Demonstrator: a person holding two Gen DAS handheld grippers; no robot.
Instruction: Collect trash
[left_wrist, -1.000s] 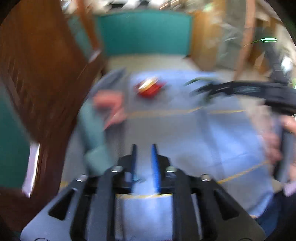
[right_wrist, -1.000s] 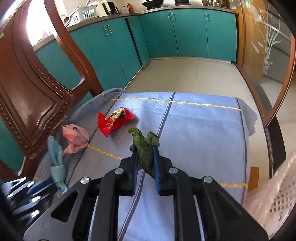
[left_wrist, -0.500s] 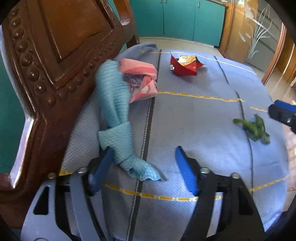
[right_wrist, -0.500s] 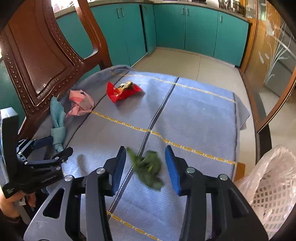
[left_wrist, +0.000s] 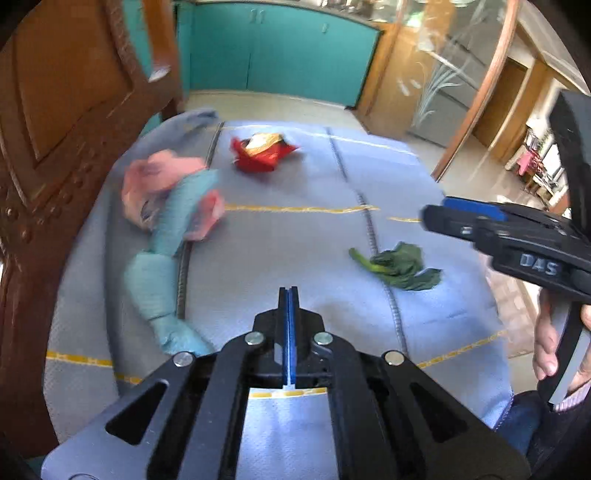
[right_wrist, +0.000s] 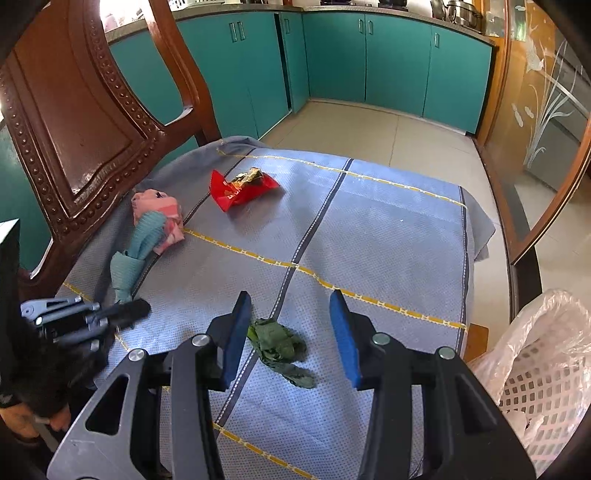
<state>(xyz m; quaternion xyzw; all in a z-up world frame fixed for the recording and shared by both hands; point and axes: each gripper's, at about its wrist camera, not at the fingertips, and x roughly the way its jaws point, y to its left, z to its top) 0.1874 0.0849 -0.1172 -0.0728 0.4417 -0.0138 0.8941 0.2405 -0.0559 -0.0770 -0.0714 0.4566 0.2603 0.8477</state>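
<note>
While the right gripper (right_wrist: 291, 332) hangs over the bench (right_wrist: 388, 236) with its fingers spread wide, a green leaf (right_wrist: 277, 343) lies loose on the blue cloth between them. The left gripper (left_wrist: 288, 306) has its fingers pressed together on nothing. A red wrapper (right_wrist: 240, 186), a pink wrapper (right_wrist: 159, 210) and a teal rag (right_wrist: 136, 251) lie near the chair (right_wrist: 74, 122). A white basket (right_wrist: 535, 387) sits at the right.

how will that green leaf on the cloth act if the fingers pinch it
The green leaf looks wilted and crumpled, so it will probably hang limp. It lies thin and flat on the tablecloth, so it is likely very light, and may tear.
</note>
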